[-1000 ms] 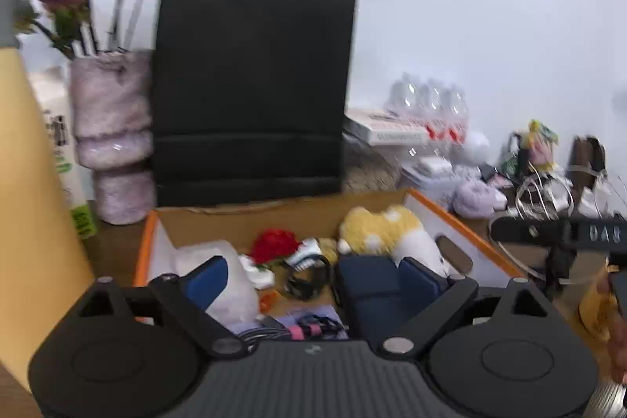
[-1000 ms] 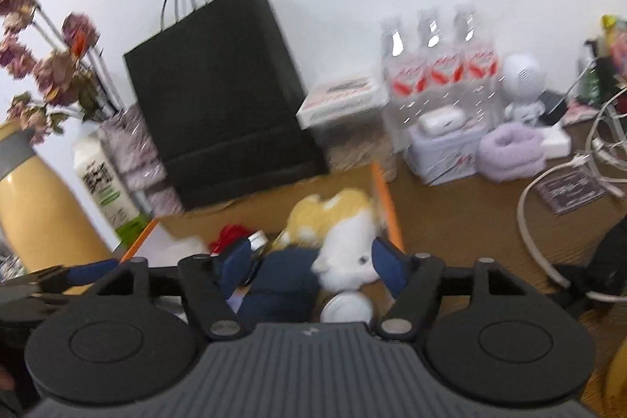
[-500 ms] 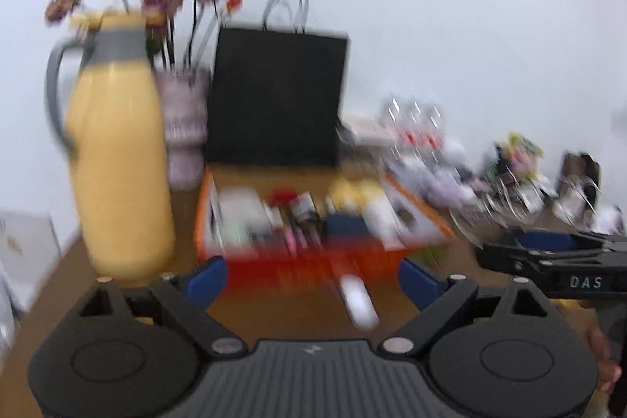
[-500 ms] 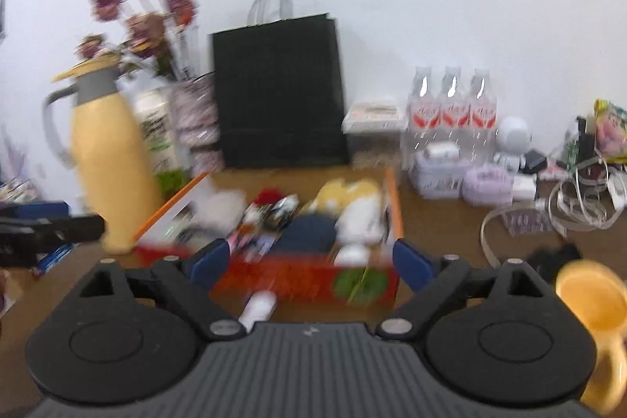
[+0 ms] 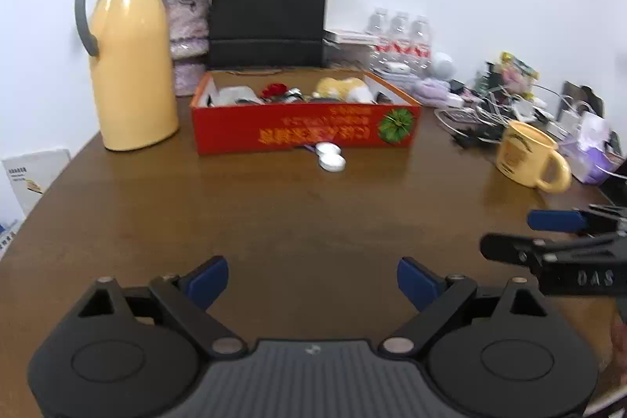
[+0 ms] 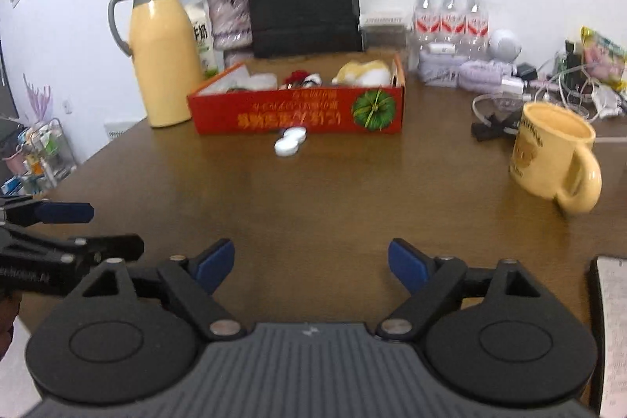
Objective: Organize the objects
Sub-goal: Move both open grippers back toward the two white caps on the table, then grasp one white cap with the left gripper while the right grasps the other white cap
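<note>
Jug (image 5: 131, 65) stands leftmost on the desk (image 5: 298, 214), upright by the box (image 5: 303, 128), likely parked clear of the sorting. The box holds the gathered bits; a white case (image 5: 330, 157) lies on the desk, touching its front, probably the next pick. The mug (image 5: 529, 157) stands well apart on the right. Left hand-held gripper (image 5: 312, 281) is spread and empty; right hand-held gripper (image 6: 311, 265) too, its jaws having just closed a little. Earlier both hung over the box; now they sit back from it.
</note>
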`<state>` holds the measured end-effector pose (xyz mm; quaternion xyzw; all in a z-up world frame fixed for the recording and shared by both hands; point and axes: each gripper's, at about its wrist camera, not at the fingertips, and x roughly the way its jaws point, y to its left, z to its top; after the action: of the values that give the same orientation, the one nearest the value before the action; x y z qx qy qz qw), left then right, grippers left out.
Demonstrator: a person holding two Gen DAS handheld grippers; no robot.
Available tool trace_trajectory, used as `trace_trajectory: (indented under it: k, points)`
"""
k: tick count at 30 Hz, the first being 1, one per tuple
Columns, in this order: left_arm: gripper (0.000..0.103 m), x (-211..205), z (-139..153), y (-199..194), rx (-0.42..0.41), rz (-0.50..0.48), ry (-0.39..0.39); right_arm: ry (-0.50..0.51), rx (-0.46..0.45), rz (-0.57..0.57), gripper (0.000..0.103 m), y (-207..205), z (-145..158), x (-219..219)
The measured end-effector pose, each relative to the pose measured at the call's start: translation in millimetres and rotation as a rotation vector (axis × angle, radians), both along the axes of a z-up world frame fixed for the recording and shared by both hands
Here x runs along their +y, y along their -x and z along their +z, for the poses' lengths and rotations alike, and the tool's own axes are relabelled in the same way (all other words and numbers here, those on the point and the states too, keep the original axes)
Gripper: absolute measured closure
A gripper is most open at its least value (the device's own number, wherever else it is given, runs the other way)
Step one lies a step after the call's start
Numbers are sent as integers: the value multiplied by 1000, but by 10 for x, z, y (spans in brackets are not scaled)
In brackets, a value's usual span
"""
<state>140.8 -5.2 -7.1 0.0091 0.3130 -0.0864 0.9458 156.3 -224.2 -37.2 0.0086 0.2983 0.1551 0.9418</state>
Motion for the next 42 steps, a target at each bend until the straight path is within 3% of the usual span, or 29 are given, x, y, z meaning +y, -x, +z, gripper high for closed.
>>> trace_trajectory:
  k: [3, 7, 10, 12, 15, 16, 17, 19, 22, 23, 24, 26, 31, 32, 33, 34, 35, 37, 39, 42]
  points:
    - [12, -23, -58, -237, -19, -5, -2, 22, -22, 2, 21, -111, -8, 41]
    - [25, -162, -186, -815, -11, -103, 6, -3, -28, -24, 30, -372, -11, -17]
    - [30, -281, -276, -1311, 30, -145, 31, -32, -31, -39, 46, -665, -36, -73]
    - [33, -391, -328, -1566, 23, -171, -5, -41, -6, -40, 54, -903, -86, -90]
    - [44, -545, -443, -1906, 11, -181, -64, -65, 18, -43, 56, -1247, -145, -82]
    - [55, -555, -486, -2007, 25, -178, -54, -68, 19, -43, 56, -1347, -155, -65]
    - [73, -543, -505, -2053, 34, -187, -30, -67, 23, -41, 56, -1448, -170, -36]
    - [82, -473, -514, -2085, 30, -230, 23, -67, 33, -28, 56, -1645, -195, 55]
    - [84, -312, -463, -2095, 33, -203, 23, -60, 43, 24, 60, -1883, -253, 254]
    - [96, -233, -441, -2080, 27, -195, 22, -49, 48, 33, 61, -1951, -279, 315]
    - [100, -193, -416, -2066, 23, -188, 12, -39, 51, 47, 61, -2015, -299, 383]
    - [99, -28, -377, -2005, 12, -153, -38, -29, 52, 74, 61, -2131, -320, 509]
    - [91, 361, -342, -1825, -16, -145, 0, -11, 35, 154, 60, -2222, -324, 796]
    - [77, 400, -346, -1839, -34, -130, -2, -8, 31, 171, 59, -2214, -330, 836]
    - [69, 427, -354, -1877, -39, -120, 3, -3, 31, 183, 58, -2218, -341, 884]
    - [64, 436, -370, -1933, -30, -120, 10, 8, 37, 193, 58, -2230, -356, 942]
    - [65, 435, -388, -1979, -20, -118, 14, 23, 45, 195, 59, -2242, -376, 985]
    - [65, 415, -428, -2029, -3, -119, 3, 50, 59, 201, 65, -2241, -411, 1066]
    - [64, 370, -448, -2058, -9, -127, -2, 63, 52, 208, 83, -2199, -431, 1089]
    - [62, 284, -424, -2114, -24, -158, 10, 60, 53, 164, 87, -2195, -449, 1002]
